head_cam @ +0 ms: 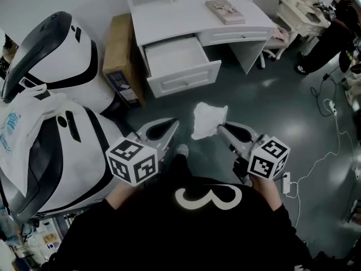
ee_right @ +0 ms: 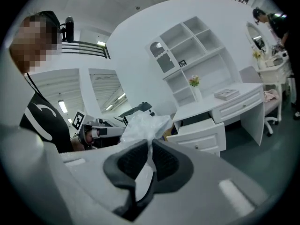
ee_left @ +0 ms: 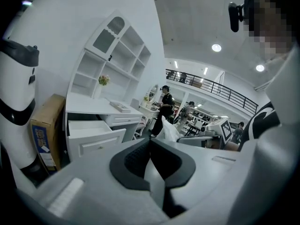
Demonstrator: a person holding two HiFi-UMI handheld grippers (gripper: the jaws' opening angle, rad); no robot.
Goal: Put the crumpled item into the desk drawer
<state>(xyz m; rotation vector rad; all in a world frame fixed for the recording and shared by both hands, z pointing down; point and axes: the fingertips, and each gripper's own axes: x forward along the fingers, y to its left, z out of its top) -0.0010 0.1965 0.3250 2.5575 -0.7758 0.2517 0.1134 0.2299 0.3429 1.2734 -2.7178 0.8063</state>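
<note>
My right gripper (head_cam: 221,128) is nipped down on the crumpled item (head_cam: 207,118), a wad of thin, white, wrinkled stuff just right of the middle of the head view. In the right gripper view its two dark fingers (ee_right: 165,161) stand nearly together, with a tail of the white material pinched in the narrow slot between them. The bulk of the wad billows out beyond the tips, up and to the left of them in that frame. I see it touching nothing else. It hangs over the dark floor (head_cam: 256,97), below the open drawer (head_cam: 183,81) in the head view and apart from it, so it is not in the drawer yet. The drawer is pulled out of the white desk (head_cam: 186,17) in the upper middle of that frame. My left gripper (head_cam: 174,123) lies to the left of the wad, near it but not touching. In the left gripper view its fingers (ee_left: 133,162) are closed tip to tip with nothing caught between them, and the wad shows just right of the tips, farther off. A book (head_cam: 225,11) lies on the desk top, and a cardboard box (head_cam: 119,49) stands against the desk's left side.
</note>
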